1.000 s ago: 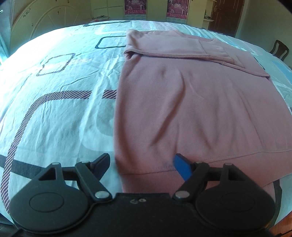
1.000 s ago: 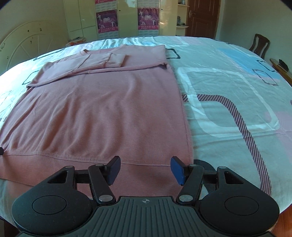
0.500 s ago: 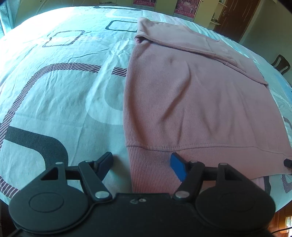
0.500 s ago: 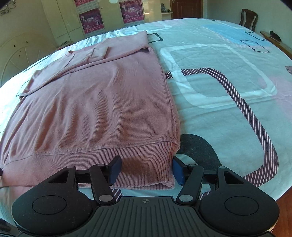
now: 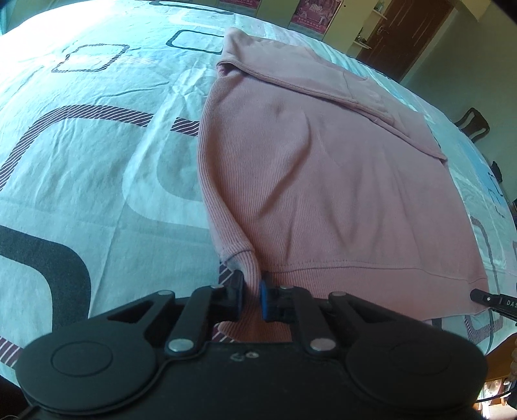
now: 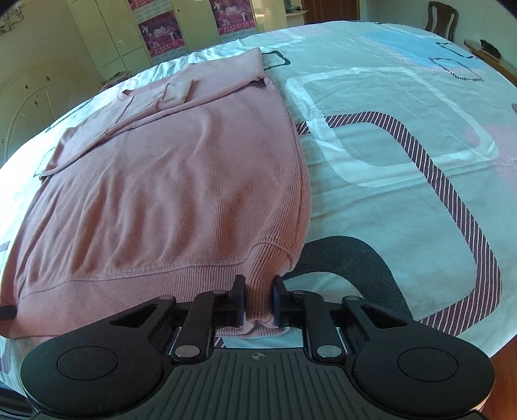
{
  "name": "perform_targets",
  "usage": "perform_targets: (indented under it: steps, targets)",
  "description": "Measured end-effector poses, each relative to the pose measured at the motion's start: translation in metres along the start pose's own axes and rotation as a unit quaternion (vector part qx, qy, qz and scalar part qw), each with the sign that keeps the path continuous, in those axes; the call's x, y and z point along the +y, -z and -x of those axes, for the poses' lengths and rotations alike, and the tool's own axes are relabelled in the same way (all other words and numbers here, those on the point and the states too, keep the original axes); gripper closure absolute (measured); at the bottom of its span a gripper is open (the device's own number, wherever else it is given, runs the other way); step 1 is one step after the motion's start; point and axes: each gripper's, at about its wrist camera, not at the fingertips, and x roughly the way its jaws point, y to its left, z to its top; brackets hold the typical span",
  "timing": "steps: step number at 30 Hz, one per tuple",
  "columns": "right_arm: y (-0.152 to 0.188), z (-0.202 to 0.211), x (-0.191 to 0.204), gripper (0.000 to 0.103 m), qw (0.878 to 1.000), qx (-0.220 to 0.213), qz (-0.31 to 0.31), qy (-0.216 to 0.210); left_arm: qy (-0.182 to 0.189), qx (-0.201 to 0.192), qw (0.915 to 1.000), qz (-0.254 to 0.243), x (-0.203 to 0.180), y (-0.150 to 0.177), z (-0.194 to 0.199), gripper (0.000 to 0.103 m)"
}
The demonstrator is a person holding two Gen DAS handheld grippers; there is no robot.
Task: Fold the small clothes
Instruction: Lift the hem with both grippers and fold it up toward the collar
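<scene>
A pink knit sweater lies flat on the patterned bedsheet, sleeves folded across its far end. My left gripper is shut on the near left corner of the ribbed hem, which bunches up between the pads. In the right wrist view the sweater fills the left half. There my right gripper has its jaws closing on the near right hem corner, and the pads press the puckered knit. The tip of the right gripper shows at the hem's far end in the left wrist view.
The sheet spreads wide to the right of the sweater, and the bed's near edge runs just under both grippers. A wooden chair and a dark door stand beyond the bed. Cupboards with posters line the far wall.
Both grippers went from wide open astride the hem corners to closed on them. The knit at each corner now puckers upward. Both views have tilted down and rolled a little.
</scene>
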Motion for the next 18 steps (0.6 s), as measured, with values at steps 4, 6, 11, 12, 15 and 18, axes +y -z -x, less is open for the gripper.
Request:
perform_targets:
  steps: [4,6,11,12,15,18]
  targets:
    - [-0.003,0.001,0.001,0.091,1.0,-0.002,-0.006,-0.001,-0.003,-0.002,0.9998,-0.019,-0.004,-0.004,0.001,0.094]
    - [-0.002,-0.003,0.004,0.091,1.0,0.003,0.006,0.01,-0.005,0.004,0.9998,-0.019,-0.004,-0.004,-0.002,0.094]
    - [-0.001,-0.005,0.004,0.086,1.0,0.011,0.007,0.008,-0.014,0.008,0.9997,-0.021,-0.005,0.0,-0.004,0.092]
    - [-0.002,-0.006,0.004,0.086,1.0,0.016,0.007,0.007,-0.015,0.009,0.9995,-0.025,-0.006,0.0,-0.005,0.092]
    - [-0.008,-0.009,0.004,0.084,0.999,0.04,0.006,0.002,-0.016,0.013,0.9996,-0.019,-0.006,-0.001,-0.006,0.088]
    - [-0.016,-0.013,-0.002,0.084,0.998,0.067,-0.004,-0.011,-0.018,0.02,0.9994,-0.021,-0.008,-0.005,-0.008,0.086]
